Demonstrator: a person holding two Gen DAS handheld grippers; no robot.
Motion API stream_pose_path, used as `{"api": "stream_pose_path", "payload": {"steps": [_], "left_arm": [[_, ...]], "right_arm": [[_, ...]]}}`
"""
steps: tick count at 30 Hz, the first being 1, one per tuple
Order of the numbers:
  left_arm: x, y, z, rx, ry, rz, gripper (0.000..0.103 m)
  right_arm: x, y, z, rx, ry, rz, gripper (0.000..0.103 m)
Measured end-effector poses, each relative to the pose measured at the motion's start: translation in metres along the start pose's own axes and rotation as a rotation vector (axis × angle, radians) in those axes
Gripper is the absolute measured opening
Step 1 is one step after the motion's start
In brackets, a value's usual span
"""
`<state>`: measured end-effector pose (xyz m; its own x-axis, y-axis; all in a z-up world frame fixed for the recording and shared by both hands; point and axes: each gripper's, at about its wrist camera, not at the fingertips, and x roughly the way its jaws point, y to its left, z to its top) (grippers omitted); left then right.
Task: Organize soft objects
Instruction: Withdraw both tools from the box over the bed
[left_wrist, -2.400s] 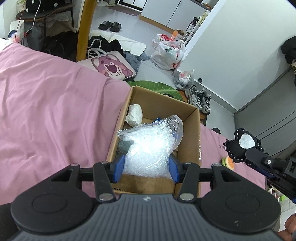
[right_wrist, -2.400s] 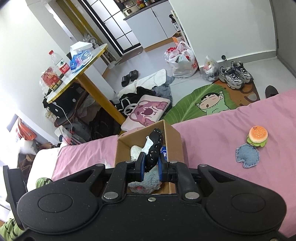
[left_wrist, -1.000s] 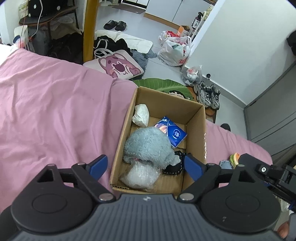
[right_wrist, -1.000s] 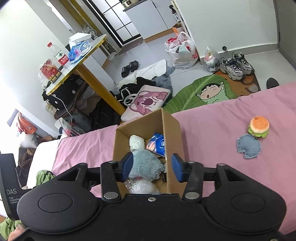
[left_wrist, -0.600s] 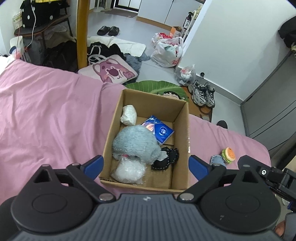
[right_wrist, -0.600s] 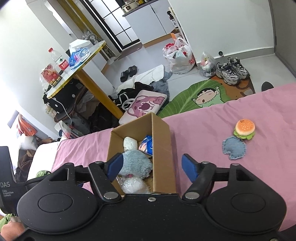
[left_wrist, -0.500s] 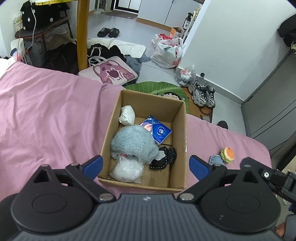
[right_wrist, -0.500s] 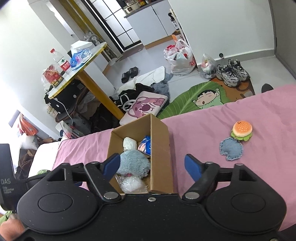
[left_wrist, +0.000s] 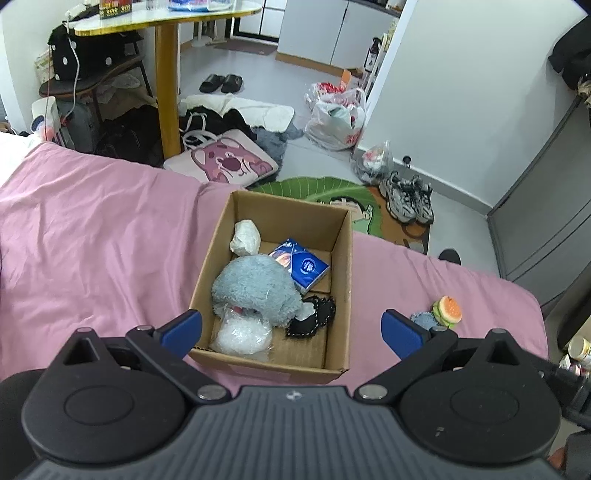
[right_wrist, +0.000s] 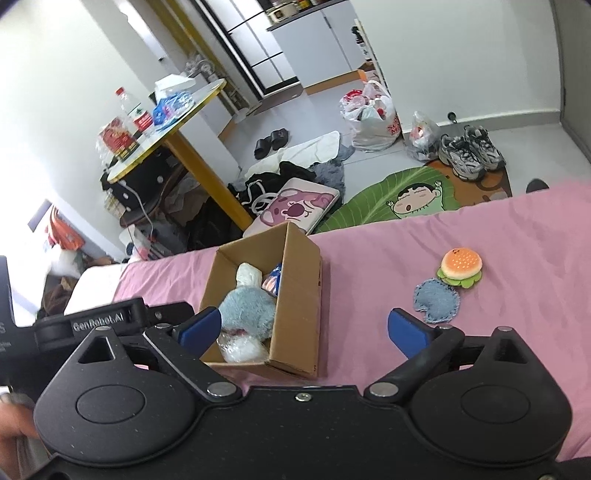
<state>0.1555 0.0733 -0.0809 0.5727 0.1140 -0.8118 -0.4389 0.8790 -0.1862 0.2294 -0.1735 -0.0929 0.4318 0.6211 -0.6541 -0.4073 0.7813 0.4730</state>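
A cardboard box (left_wrist: 341, 258) (right_wrist: 299, 295) stands open on the pink bed. Inside lie a grey-blue plush (left_wrist: 255, 288) (right_wrist: 247, 308), a clear plastic bag (left_wrist: 242, 334) (right_wrist: 238, 349), a black lace-edged pad (left_wrist: 314, 317), a blue tissue pack (left_wrist: 303, 267) (right_wrist: 273, 282) and a white bundle (left_wrist: 244, 238) (right_wrist: 249, 275). A burger toy (left_wrist: 447, 311) (right_wrist: 461, 266) and a denim patch (left_wrist: 424, 319) (right_wrist: 437, 301) rest on the sheet to the right of the box. My left gripper (left_wrist: 291, 326) hovers open above the box's near end. Open and empty too, my right gripper (right_wrist: 304, 328) hangs above the bed beside the box.
The pink sheet (left_wrist: 92, 240) spreads wide to the left of the box. Beyond the bed's far edge is a cluttered floor with a yellow-legged table (left_wrist: 166, 74), a pink cushion (left_wrist: 225, 164), a green mat (right_wrist: 406, 197), bags and sneakers (left_wrist: 408, 197).
Both grippers let go: the plastic bag and the black pad now lie in the box. Both have pulled back and up with jaws spread wide, and the burger toy has come into the left view.
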Motion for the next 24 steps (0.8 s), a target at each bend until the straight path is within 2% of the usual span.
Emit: {"api": "stream_pose_path", "payload": {"steps": [3, 8, 12, 17, 24], "left_arm": [[-0.006, -0.004, -0.004, -0.002, -0.025, 0.001, 0.102], [-0.011, -0.016, -0.011, -0.005, -0.044, 0.012, 0.102], [-0.014, -0.025, -0.016, -0.014, -0.054, 0.014, 0.102], [-0.017, -0.04, -0.026, 0.01, -0.087, 0.051, 0.102], [-0.007, -0.064, -0.039, 0.037, -0.068, 0.054, 0.102]], "right_arm": [[-0.005, -0.001, 0.001, -0.043, -0.001, 0.008, 0.103], [-0.013, -0.012, 0.003, -0.076, 0.005, 0.012, 0.103], [-0.017, -0.023, 0.003, -0.082, 0.01, 0.011, 0.103], [-0.02, -0.04, 0.002, -0.074, 0.011, 0.014, 0.103], [-0.021, -0.064, -0.003, -0.049, 0.017, 0.013, 0.103]]}}
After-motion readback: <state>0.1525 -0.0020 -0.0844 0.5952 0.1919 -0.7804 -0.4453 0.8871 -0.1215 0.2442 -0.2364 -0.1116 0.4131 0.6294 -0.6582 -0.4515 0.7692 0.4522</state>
